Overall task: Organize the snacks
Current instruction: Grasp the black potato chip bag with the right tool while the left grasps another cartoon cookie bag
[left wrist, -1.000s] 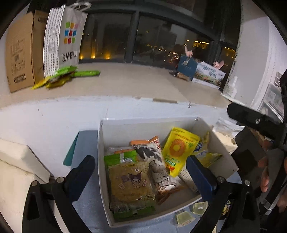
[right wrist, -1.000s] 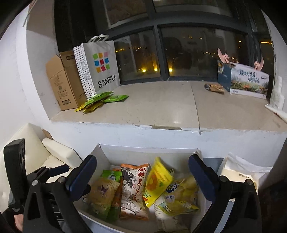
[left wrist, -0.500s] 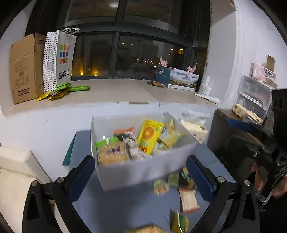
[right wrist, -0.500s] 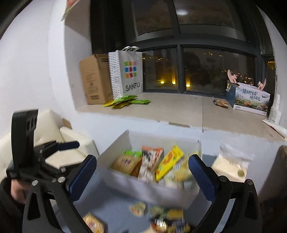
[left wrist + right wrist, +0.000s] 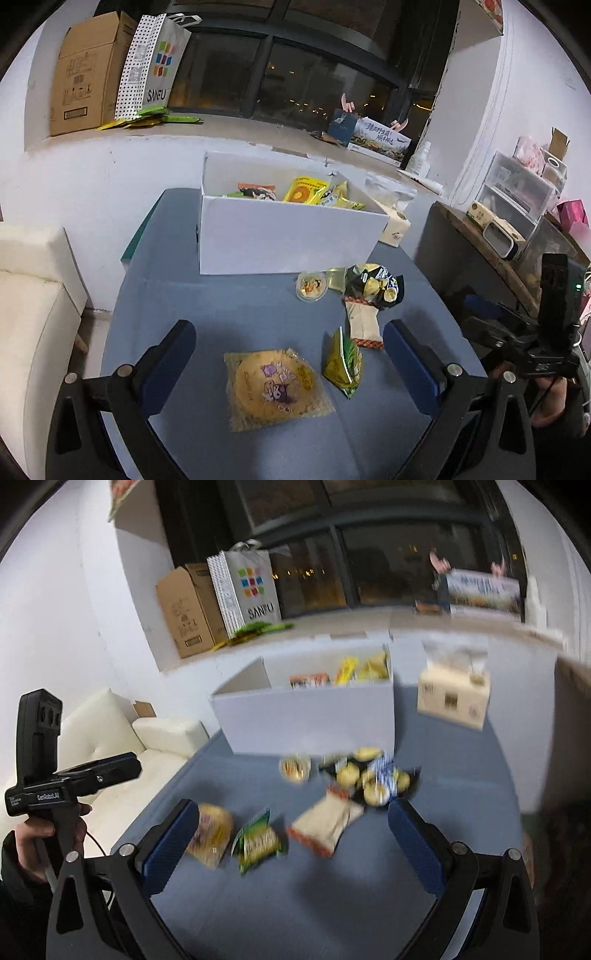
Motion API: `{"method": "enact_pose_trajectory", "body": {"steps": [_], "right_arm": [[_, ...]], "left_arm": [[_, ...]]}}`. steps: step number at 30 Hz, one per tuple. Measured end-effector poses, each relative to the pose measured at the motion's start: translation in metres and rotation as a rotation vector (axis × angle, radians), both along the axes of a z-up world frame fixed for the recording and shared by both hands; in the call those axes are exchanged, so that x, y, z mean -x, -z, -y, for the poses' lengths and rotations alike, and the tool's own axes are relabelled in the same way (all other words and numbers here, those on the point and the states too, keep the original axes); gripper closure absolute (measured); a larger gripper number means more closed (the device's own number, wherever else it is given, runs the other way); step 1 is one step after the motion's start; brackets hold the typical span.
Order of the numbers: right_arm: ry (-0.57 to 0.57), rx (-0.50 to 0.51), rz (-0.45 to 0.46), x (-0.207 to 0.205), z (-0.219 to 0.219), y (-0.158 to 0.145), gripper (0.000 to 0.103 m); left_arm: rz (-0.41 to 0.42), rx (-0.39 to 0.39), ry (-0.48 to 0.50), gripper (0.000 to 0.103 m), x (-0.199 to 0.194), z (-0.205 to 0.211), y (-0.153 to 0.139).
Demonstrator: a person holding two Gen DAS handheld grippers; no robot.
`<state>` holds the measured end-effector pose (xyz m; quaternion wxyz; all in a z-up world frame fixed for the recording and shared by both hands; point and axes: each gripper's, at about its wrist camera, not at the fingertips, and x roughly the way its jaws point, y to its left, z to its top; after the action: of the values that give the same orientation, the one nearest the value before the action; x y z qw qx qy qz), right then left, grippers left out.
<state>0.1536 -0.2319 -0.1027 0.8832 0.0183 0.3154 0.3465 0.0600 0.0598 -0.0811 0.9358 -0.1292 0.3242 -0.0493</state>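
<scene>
A cream sofa point(image 5: 29, 317) is sitting at the far left, beside the blue table point(image 5: 229, 306). On the windowsill behind, a cardboard box point(image 5: 86, 70) and a SANFU paper bag point(image 5: 153, 66) are standing side by side, with green packets point(image 5: 147, 120) lying at their foot.

The left gripper point(image 5: 291, 354) is hovering over the near part of the table with its blue pads spread wide, gripping nothing. Between its fingers, a round yellow cake in a clear wrapper with purple cartoon print point(image 5: 275, 389) is lying flat, and just right of it a green-and-yellow snack pouch point(image 5: 343, 363) is standing on edge. Farther back, a white storage box point(image 5: 284, 240) is sitting on the table, holding an orange packet, a yellow sunflower-print bag point(image 5: 304, 190) and other yellow packets. In front of the box, a small jelly cup point(image 5: 312, 286) is resting near a black bag of gold-wrapped sweets point(image 5: 373, 286), and a white cracker pack with orange ends point(image 5: 364, 323) is lying just below that bag. A tissue pack point(image 5: 395, 225) is sitting just beside the box's right end.

The right gripper point(image 5: 291, 830) is likewise hanging wide open and empty above the loose snacks; its view is motion-blurred, showing the cracker pack point(image 5: 325, 825) between its fingers. A clear drawer unit point(image 5: 517, 192) is standing at the far right.
</scene>
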Motion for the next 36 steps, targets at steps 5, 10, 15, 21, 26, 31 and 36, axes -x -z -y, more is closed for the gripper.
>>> {"method": "enact_pose_trajectory", "body": {"steps": [5, 10, 15, 21, 26, 31, 36], "right_arm": [[0.026, 0.064, -0.016, -0.011, -0.006, 0.011, 0.0], [0.004, 0.131, 0.008, -0.026, -0.018, 0.011, 0.0], [-0.06, 0.306, 0.048, -0.064, -0.037, 0.015, 0.0], [-0.204, 0.553, 0.05, -0.111, -0.069, 0.043, 0.0], [-0.219, 0.59, -0.047, -0.144, -0.079, 0.063, 0.0], [-0.214, 0.529, -0.11, -0.155, -0.078, 0.07, 0.055], [-0.167, 0.353, -0.094, -0.135, -0.055, 0.049, 0.057]], "left_arm": [[0.011, 0.0, -0.006, 0.0, 0.002, 0.0, -0.003], [0.008, -0.011, 0.007, 0.0, 0.003, 0.004, -0.003], [-0.011, -0.024, 0.025, 0.0, 0.005, 0.011, 0.004], [-0.038, -0.018, 0.03, 0.0, 0.004, 0.013, 0.015], [-0.074, -0.016, 0.028, 0.0, 0.0, 0.013, 0.027], [-0.105, -0.018, 0.03, 0.0, 0.0, 0.014, 0.038], [-0.122, -0.025, 0.026, 0.0, 0.0, 0.013, 0.044]]}}
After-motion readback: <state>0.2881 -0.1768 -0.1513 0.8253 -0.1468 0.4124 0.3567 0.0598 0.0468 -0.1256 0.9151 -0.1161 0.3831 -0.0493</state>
